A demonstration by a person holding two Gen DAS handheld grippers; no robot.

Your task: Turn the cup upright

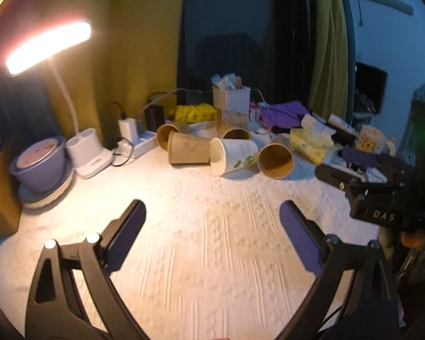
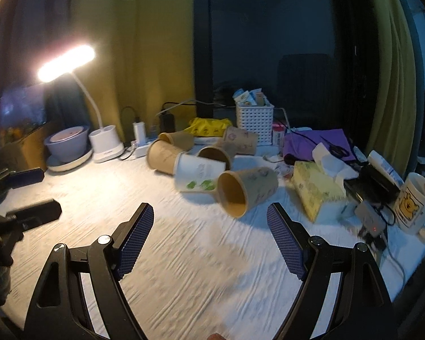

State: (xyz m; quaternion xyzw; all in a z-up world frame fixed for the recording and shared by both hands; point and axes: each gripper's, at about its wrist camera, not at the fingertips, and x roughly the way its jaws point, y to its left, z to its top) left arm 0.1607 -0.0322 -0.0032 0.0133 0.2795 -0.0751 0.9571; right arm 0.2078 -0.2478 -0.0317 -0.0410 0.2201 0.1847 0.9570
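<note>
Reaching for a tipped cup
Right hand-held gripper (image 2: 209, 221), gaping wide and empty like the left (image 1: 212, 218), is nearing the brown cup (image 2: 248, 191); best pinching its wall, then rotating mouth-up.

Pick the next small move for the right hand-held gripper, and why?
Probably ease the right hand-held gripper forward toward the brown paper cup lying on its side. Its jaws are open and empty, and that cup is the nearest one, mouth facing the camera, with bare white tablecloth between.
</note>
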